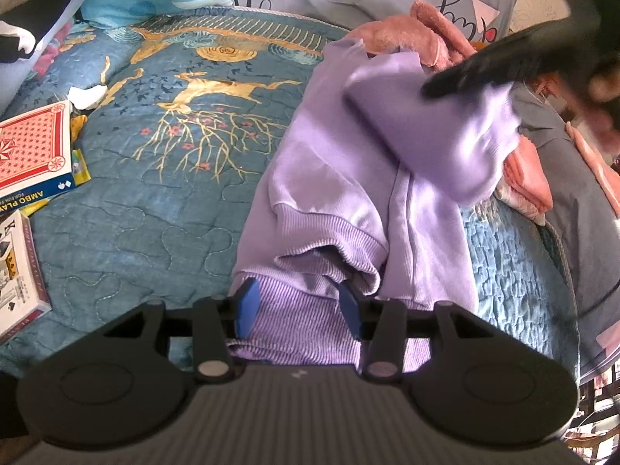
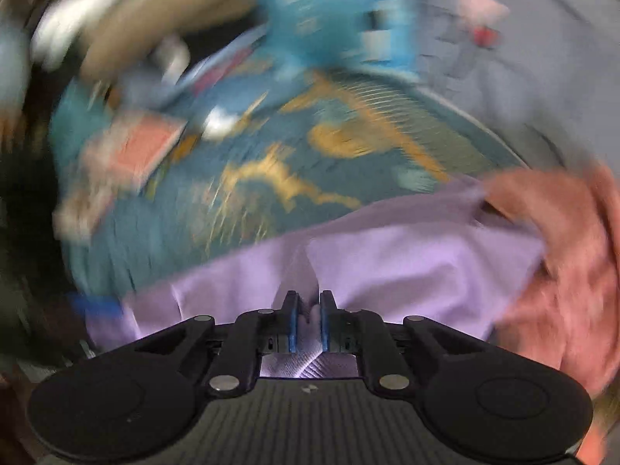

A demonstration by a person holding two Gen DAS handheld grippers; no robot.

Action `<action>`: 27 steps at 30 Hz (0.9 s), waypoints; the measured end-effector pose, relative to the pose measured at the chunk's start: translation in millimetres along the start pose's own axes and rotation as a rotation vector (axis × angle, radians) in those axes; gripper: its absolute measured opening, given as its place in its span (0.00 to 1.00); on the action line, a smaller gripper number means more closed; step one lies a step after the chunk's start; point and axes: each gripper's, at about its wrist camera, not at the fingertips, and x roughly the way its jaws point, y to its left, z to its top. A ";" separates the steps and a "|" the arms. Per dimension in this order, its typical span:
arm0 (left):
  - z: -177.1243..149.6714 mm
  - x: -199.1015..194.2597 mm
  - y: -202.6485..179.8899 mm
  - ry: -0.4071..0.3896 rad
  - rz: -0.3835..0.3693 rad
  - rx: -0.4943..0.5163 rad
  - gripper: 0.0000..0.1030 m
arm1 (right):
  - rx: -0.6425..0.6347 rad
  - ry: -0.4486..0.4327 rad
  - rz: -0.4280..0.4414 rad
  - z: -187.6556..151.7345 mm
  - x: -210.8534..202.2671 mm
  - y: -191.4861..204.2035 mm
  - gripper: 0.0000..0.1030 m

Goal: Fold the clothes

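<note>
We've got the lilac sweatshirt (image 1: 329,162) rumpled on the bed's teal quilt (image 1: 155,193), soft, floppy, best held by its thicker ribbed hem (image 1: 310,329), which our left tongs (image 1: 300,306) straddle spread apart, while our right tongs (image 2: 309,317) pinch a fold.

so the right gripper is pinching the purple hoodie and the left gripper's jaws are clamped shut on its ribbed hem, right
Not quite. The left gripper has its jaws open, straddling the purple hoodie's ribbed hem, as the left wrist view shows. The right gripper is indeed pinching the hoodie fabric.
</note>
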 end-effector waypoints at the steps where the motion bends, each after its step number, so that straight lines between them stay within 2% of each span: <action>1: -0.1 -0.4 0.4 -0.001 -0.002 -0.001 0.53 | 0.123 -0.027 0.028 -0.1 -6.1 -10.2 0.11; 8: 1.6 -6.3 0.9 -0.016 -0.035 -0.001 0.54 | 0.985 -0.215 0.227 -1.0 -48.8 -81.3 0.10; 9: 1.3 -6.6 0.7 -0.016 -0.036 0.000 0.54 | 1.067 -0.238 0.238 2.2 -50.7 -87.1 0.10; 14: 1.2 -7.4 1.3 -0.017 -0.033 -0.003 0.54 | 1.222 -0.342 0.205 37.3 -39.1 -88.3 0.10; 18: 1.5 -6.1 1.6 -0.014 -0.026 -0.005 0.54 | 1.239 -0.624 0.301 47.0 -65.8 -81.8 0.10; 20: 1.6 -5.8 1.4 -0.013 -0.025 -0.005 0.54 | 1.255 -0.724 0.306 31.6 -78.0 -80.3 0.10; 22: 1.9 -5.4 0.9 -0.014 -0.028 -0.004 0.54 | 1.320 -0.748 0.253 1.2 -80.8 -81.0 0.10; 25: 1.4 -6.4 -0.8 -0.017 -0.031 0.004 0.54 | 1.506 -0.704 0.174 -71.0 -62.6 -82.2 0.10; 27: 0.9 -7.0 -1.4 -0.018 -0.034 0.006 0.54 | 1.631 -0.640 0.168 -120.2 -41.5 -78.6 0.10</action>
